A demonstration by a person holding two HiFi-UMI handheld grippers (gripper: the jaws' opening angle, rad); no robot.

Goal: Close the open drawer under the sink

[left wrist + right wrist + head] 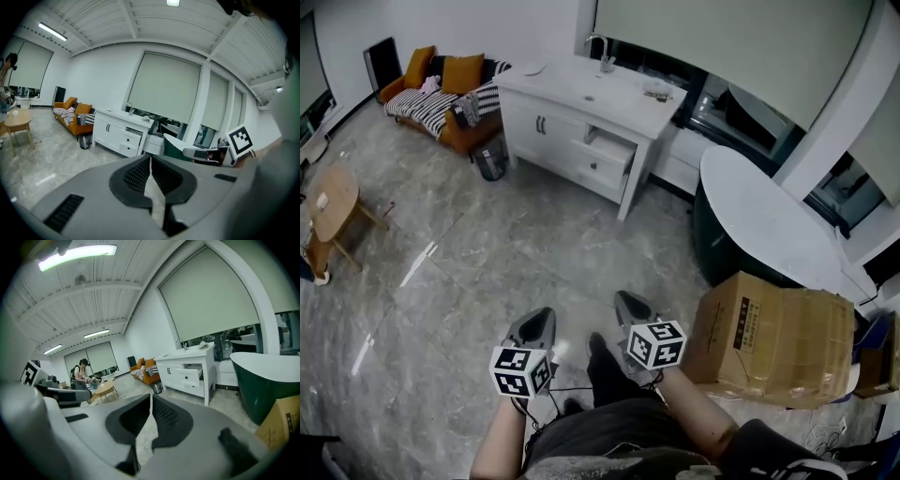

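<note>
A white vanity cabinet [581,122] with a sink and tap stands across the floor against the far wall. Its upper right drawer [607,148] is pulled out, with the one below it pushed in. The left gripper view shows the open drawer [133,135], and so does the right gripper view, with the drawer [193,373] well ahead. My left gripper [542,317] and right gripper [628,302] are held side by side low over the floor, far from the cabinet. Both point towards it. Each is shut with nothing between its jaws [150,164] [151,401].
An orange sofa [441,80] and a dark bin [490,159] stand left of the cabinet. A round wooden table [333,202] is at the far left. A dark green tub with a white top [759,220] and a cardboard box [778,337] are on the right. A person [83,373] stands beyond the wooden table.
</note>
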